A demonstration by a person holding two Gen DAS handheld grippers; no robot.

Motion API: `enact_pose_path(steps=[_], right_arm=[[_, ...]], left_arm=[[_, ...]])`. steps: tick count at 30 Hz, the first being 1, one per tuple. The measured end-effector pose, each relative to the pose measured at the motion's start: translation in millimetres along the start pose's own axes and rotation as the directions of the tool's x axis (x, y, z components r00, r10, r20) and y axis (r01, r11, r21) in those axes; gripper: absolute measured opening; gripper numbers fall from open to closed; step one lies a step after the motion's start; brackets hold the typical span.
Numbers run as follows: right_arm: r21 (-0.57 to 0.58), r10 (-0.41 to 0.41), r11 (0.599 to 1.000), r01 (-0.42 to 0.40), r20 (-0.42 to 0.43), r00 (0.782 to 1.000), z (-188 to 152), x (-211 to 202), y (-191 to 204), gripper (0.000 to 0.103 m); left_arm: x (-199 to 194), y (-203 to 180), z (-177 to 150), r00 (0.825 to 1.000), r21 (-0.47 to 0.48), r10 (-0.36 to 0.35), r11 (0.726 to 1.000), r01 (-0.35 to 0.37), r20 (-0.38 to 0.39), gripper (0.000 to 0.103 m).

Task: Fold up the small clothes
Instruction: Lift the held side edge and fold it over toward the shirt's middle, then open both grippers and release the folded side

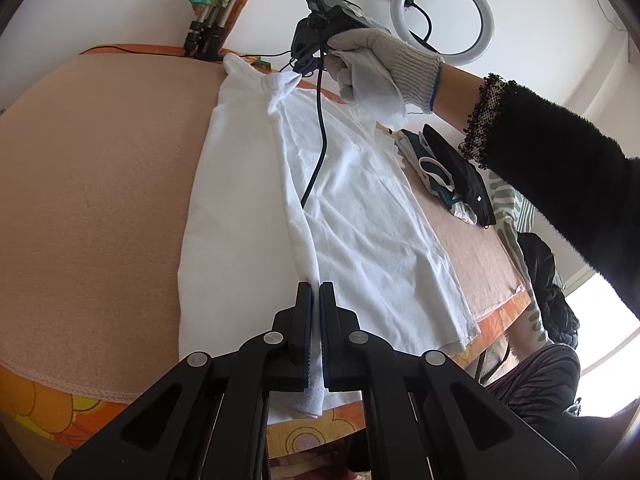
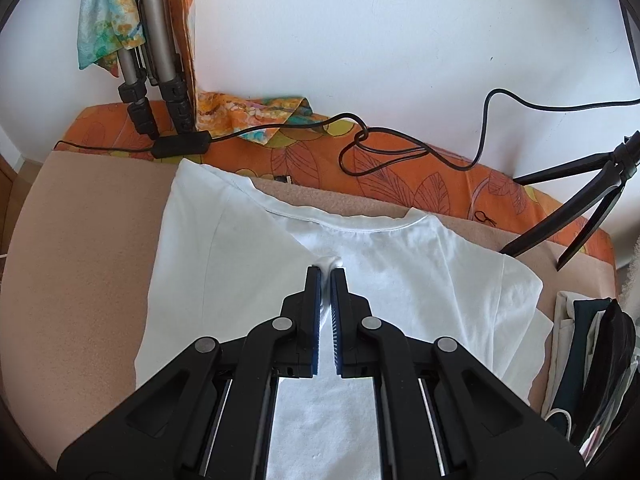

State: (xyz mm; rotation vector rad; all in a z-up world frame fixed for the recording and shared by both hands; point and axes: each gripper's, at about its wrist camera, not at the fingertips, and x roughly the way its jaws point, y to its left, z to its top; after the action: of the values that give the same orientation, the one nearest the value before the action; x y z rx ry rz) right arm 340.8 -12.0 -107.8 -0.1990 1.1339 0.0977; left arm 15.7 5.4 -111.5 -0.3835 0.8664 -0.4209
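Note:
A white T-shirt [image 1: 360, 216] lies on a peach-coloured blanket [image 1: 100, 200], partly folded lengthwise. My left gripper [image 1: 315, 286] is shut on a raised ridge of the shirt's cloth near its hem. In the left wrist view my right gripper [image 1: 298, 74], held by a gloved hand [image 1: 376, 64], pinches the shirt near the collar end and lifts it. In the right wrist view the right gripper [image 2: 329, 270] is shut on a bunch of the white shirt [image 2: 440, 272] just below the neckline [image 2: 352, 226].
A pile of folded dark and white clothes [image 1: 448, 172] lies right of the shirt, also in the right wrist view [image 2: 592, 352]. A ring light [image 1: 442, 16], tripod legs [image 2: 580, 208], a folded metal stand [image 2: 156, 80] and black cables [image 2: 400, 148] stand along the back wall.

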Motion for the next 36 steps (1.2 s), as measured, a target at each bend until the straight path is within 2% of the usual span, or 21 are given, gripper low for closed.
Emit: enact_pose_path(steps=[4, 5, 7, 8, 9, 13, 15, 17, 21, 24, 32, 36], right_arm=[[-0.012, 0.005, 1.000, -0.005, -0.002, 1.000, -4, 0, -2, 0.006], [-0.020, 0.001, 1.000, -0.001, -0.003, 1.000, -5, -2, -2, 0.009], [-0.028, -0.015, 0.999, 0.015, 0.005, 1.000, -6, -9, -5, 0.032], [-0.029, -0.019, 0.999, 0.019, 0.020, 1.000, -7, -15, -8, 0.048], [-0.030, -0.024, 0.999, 0.025, 0.035, 0.999, -7, -22, -11, 0.053], [-0.019, 0.002, 1.000, -0.001, 0.054, 0.999, -15, -52, -34, 0.054], [-0.026, 0.004, 1.000, -0.002, 0.069, 0.998, -24, -71, -48, 0.054], [-0.018, 0.023, 1.000, -0.021, 0.083, 0.996, -36, -91, -63, 0.056], [-0.013, 0.031, 0.999, -0.030, 0.125, 0.992, -73, -135, -94, 0.060], [-0.006, 0.040, 0.999, -0.040, 0.152, 0.988, -107, -164, -119, 0.060], [0.078, 0.047, 0.995, -0.067, 0.238, 0.970, -180, -218, -189, 0.061], [0.135, 0.044, 0.987, -0.084, 0.276, 0.960, -206, -232, -223, 0.061]], left_arm=[[4, -4, 1, 1.000, 0.008, -0.005, 1.000, 0.006, -0.009, 0.002], [4, -5, 1, 1.000, 0.011, -0.005, 1.000, 0.005, -0.011, 0.002], [4, -7, 1, 1.000, 0.022, -0.002, 1.000, 0.002, -0.012, 0.002], [5, -8, 1, 1.000, 0.030, -0.004, 1.000, 0.004, -0.016, 0.003], [5, -10, 1, 1.000, 0.036, -0.009, 0.999, 0.009, -0.018, 0.002], [3, -18, -1, 0.999, 0.071, -0.014, 0.997, 0.016, -0.029, 0.003], [2, -23, -4, 0.999, 0.086, -0.022, 0.996, 0.025, -0.037, 0.008], [-3, -27, -6, 0.997, 0.092, -0.066, 0.993, 0.070, -0.047, 0.014], [-21, -41, -12, 0.993, 0.146, -0.111, 0.982, 0.116, -0.045, 0.027], [-37, -43, -16, 0.992, 0.160, -0.124, 0.979, 0.127, -0.027, 0.028], [-46, -34, -28, 0.999, 0.159, -0.013, 0.987, 0.018, -0.034, 0.028], [-39, -52, -33, 0.999, 0.220, 0.028, 0.975, -0.020, -0.033, 0.028]])
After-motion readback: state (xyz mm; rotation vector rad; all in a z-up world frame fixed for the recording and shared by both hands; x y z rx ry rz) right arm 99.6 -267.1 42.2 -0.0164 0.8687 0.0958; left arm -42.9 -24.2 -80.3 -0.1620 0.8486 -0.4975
